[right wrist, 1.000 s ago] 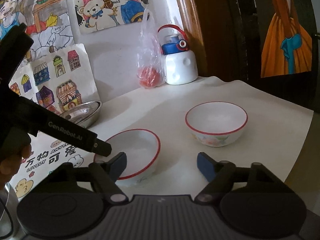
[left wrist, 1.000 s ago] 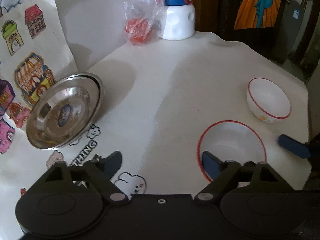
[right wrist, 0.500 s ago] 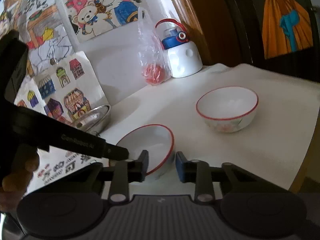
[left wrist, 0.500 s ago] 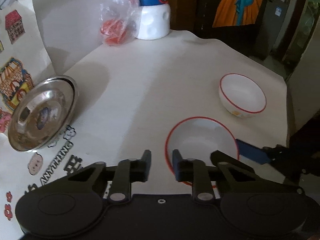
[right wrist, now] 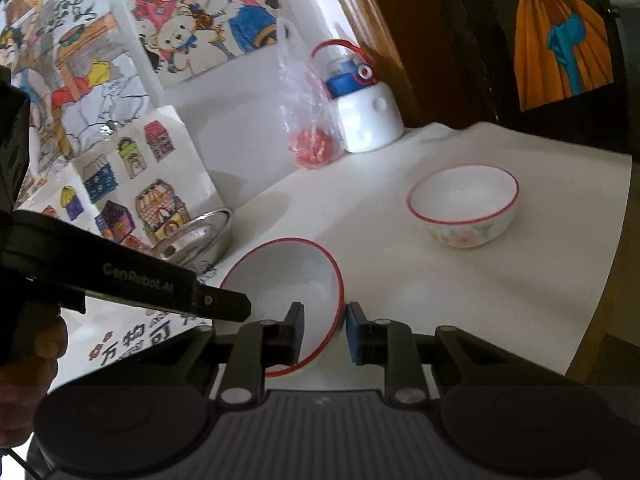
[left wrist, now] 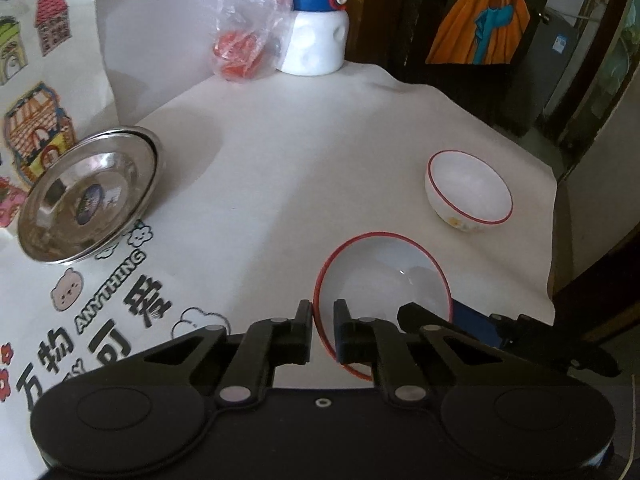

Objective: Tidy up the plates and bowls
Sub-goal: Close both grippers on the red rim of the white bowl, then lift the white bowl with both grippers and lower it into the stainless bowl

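Left tool, right tool nearly closed, apparently pinching near bowl rim.

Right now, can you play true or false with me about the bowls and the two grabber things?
1. Both grabbers pinch the same bowl. True: the left gripper and the right gripper each close on the rim of the near bowl.
2. The far bowl has a blue rim. False: its rim is red.
3. The shiny metal plate sits inside a bowl. False: it is propped against the colored drawing, away from the bowls.
4. The white bottle stands beside a plastic bag. True.
5. The two bowls are stacked. False: they sit apart.
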A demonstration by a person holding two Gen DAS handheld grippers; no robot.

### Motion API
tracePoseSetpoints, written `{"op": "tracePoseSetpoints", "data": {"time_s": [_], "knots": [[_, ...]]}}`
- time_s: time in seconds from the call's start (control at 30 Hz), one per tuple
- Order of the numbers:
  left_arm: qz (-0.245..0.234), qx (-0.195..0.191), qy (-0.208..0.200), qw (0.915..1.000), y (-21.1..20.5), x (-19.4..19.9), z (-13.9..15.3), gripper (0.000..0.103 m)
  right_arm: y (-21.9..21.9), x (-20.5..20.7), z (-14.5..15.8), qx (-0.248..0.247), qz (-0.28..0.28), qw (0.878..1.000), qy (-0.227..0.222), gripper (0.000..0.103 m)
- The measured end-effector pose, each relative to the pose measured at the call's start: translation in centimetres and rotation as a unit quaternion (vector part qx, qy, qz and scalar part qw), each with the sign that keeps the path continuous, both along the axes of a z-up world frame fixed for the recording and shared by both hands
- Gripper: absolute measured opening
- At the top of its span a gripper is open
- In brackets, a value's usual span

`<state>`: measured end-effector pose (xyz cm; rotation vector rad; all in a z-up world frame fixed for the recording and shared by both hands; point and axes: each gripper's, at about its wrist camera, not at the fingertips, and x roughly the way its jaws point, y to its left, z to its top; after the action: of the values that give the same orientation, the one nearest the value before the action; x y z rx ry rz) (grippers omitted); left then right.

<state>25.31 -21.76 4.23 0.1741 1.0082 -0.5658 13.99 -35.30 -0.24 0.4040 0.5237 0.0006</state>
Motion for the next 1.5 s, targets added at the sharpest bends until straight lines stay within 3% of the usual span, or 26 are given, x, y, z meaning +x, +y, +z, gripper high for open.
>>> {"op": "tracePoseSetpoints", "data": {"time_s": [0.37, 0.77, 1.07, 1.5], "knots": [[0.025, -0.039, -0.025, 0.9986, 5.5, -3.3, 3.6, 0.011, 4.7, -2.9, 4.1, -0.03, 0.025, 0.999, -0.038, 0.025], [0.076, -0.065, -0.035, 0.9944, 14.7, -7.9, 6.4, 0.012, 12.5, -6.1, 6.4, -0.056, 0.094, 0.993, -0.04, 0.025], [0.099, -0.059, 0.004, 0.9933, 19.6, -10.7, 4.6, 0.012, 15.7, -7.2, 5.1, -0.064, 0.137, 0.989, -0.002, 0.026], [0.097, -0.033, 0.054, 0.9932, 21.7, -12.2, 1.8, 0.014, 17.9, -6.9, 4.0, -0.102, 0.184, 0.977, 0.045, 0.026]]}}
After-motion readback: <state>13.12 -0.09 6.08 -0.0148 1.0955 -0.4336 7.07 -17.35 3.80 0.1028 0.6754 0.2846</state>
